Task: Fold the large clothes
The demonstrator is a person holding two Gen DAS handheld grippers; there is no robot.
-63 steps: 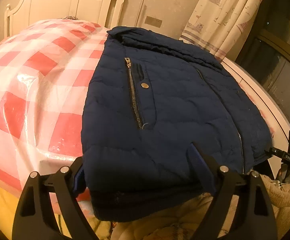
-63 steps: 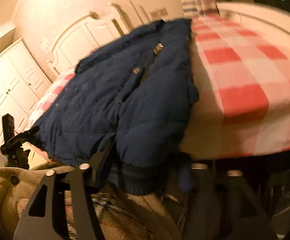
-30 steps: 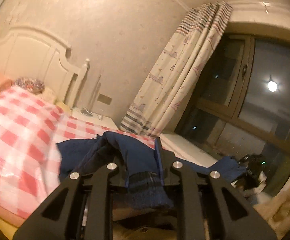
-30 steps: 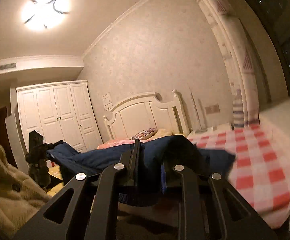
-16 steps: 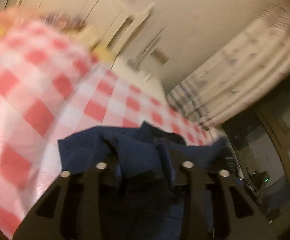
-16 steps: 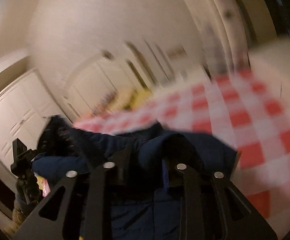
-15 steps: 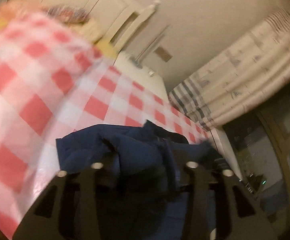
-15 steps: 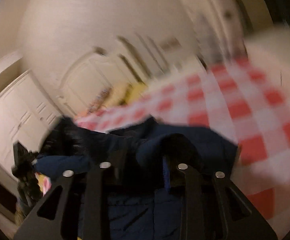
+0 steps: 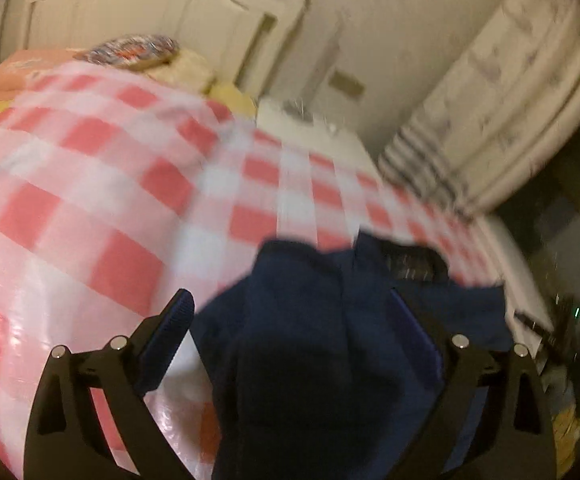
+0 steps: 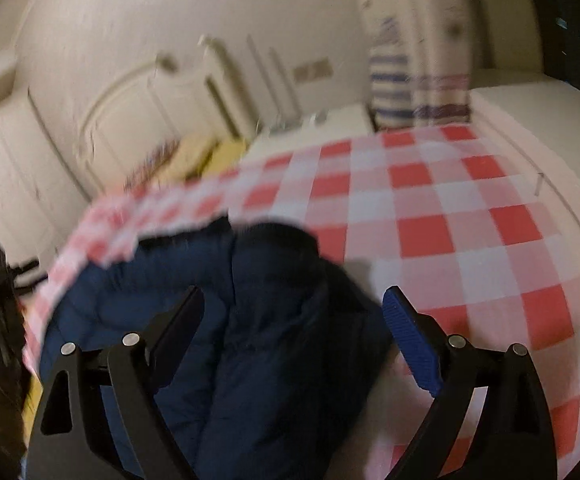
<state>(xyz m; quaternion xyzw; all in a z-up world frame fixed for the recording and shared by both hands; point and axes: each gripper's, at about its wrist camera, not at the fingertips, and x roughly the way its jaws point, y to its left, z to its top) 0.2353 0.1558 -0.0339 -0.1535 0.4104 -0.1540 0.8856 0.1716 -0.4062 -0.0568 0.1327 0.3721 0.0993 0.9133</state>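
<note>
Left wrist view: navy puffer jacket (image 9: 330,344) bunched on the checked bed (image 9: 90,200), left tool (image 9: 290,340) and right tool (image 10: 294,332) just spread, pads off. Soft, bulky, slippery (judgement); best pinched at hem corners.

A bed (image 9: 90,208) in a red-and-white checked cover carries a bunched navy jacket (image 9: 322,340) at its near edge, pillows (image 9: 138,50) beyond by the headboard.

Red-checked bedspread (image 9: 90,208), white headboard (image 9: 138,4), striped curtain (image 9: 502,120), wardrobe (image 10: 6,168).
</note>
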